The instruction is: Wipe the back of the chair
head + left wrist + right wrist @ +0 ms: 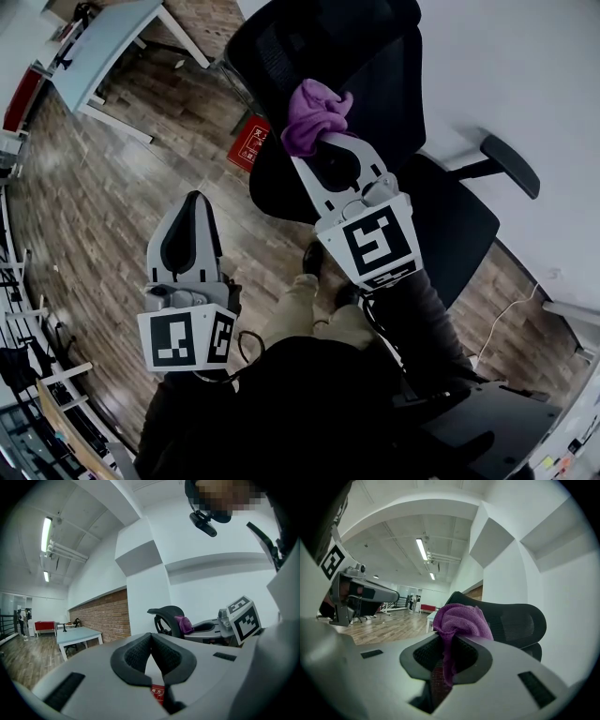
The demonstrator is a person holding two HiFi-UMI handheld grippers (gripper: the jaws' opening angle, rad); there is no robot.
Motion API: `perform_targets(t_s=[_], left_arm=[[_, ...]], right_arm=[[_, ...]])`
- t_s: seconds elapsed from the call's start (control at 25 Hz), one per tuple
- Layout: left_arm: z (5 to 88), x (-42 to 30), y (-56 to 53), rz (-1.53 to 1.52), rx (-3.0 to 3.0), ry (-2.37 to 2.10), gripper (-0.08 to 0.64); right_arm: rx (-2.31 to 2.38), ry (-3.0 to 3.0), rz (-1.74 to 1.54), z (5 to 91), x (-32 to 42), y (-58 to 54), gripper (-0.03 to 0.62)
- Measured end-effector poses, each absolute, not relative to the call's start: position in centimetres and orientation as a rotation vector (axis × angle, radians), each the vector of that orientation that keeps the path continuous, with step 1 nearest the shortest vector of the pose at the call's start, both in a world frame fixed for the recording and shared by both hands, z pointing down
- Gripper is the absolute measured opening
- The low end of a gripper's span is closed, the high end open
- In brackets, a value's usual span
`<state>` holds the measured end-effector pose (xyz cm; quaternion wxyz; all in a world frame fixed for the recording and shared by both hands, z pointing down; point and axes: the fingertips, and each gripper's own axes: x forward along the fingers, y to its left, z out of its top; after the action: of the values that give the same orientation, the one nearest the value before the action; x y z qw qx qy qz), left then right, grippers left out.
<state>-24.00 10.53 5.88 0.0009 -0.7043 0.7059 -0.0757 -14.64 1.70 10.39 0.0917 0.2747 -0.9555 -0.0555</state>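
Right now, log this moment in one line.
right gripper: shut on purple cloth, near chair back, contact unclear | left gripper: shut, empty, aside

Red floor sign (249, 143): white characters, too small and blurred to read.

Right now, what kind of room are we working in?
Most likely an open-plan office: a black mesh office chair, a light desk on wood-look flooring, and a ceiling strip light running along a brick wall.
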Motion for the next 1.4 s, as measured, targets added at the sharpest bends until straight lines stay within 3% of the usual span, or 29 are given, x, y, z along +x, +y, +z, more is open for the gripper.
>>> perform_targets(t_s=[1.4], left_arm=[[9.1, -22.7, 9.3, -0.276, -2.235, 2.208, 0.009]], right_arm=[[0.743, -2.784, -0.344, 14.0, -14.8, 2.3, 0.052]])
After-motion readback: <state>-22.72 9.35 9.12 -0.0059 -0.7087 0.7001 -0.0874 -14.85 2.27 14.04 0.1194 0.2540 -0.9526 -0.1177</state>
